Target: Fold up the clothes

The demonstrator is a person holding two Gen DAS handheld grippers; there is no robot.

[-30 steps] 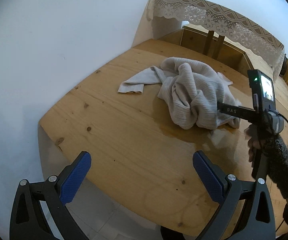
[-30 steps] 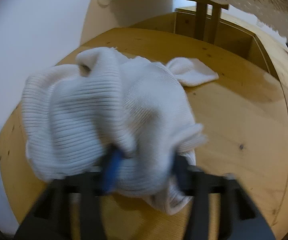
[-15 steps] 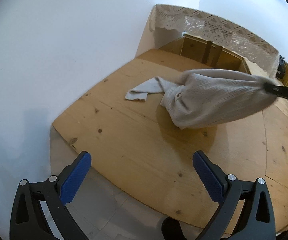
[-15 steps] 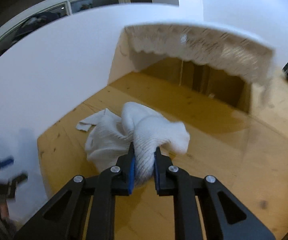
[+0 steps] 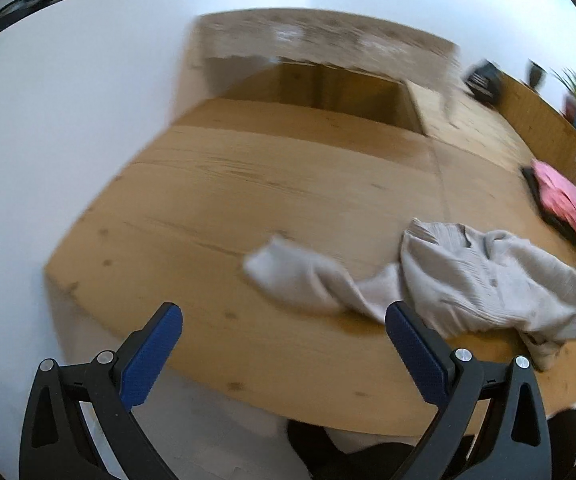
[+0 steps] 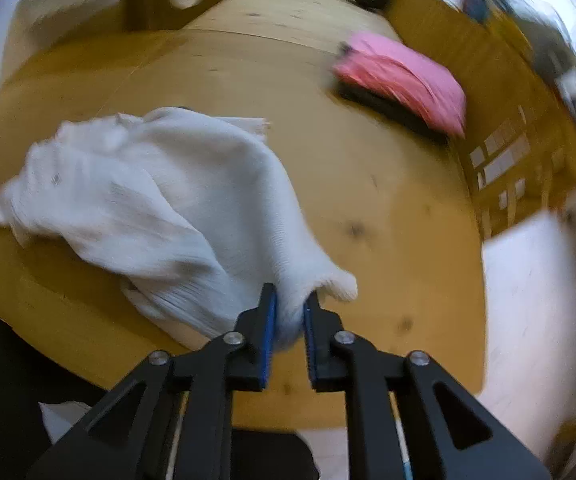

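A cream ribbed knit sweater (image 5: 484,276) lies crumpled on the wooden table (image 5: 288,184), near its front right part, one sleeve trailing left. My left gripper (image 5: 283,320) is open and empty, just in front of the table's near edge, left of the sweater. My right gripper (image 6: 290,312) is shut on an edge of the sweater (image 6: 159,192), which stretches away to the left over the table. Both views are motion-blurred.
A folded pink garment on something dark (image 6: 404,76) lies at the far right of the table; it also shows in the left wrist view (image 5: 560,196). A lace-covered piece of furniture (image 5: 320,36) stands behind the table. White wall is to the left.
My right gripper has dragged the sweater from the far middle of the table to the front right. Both cameras have swung right and the pink garment has come into view.
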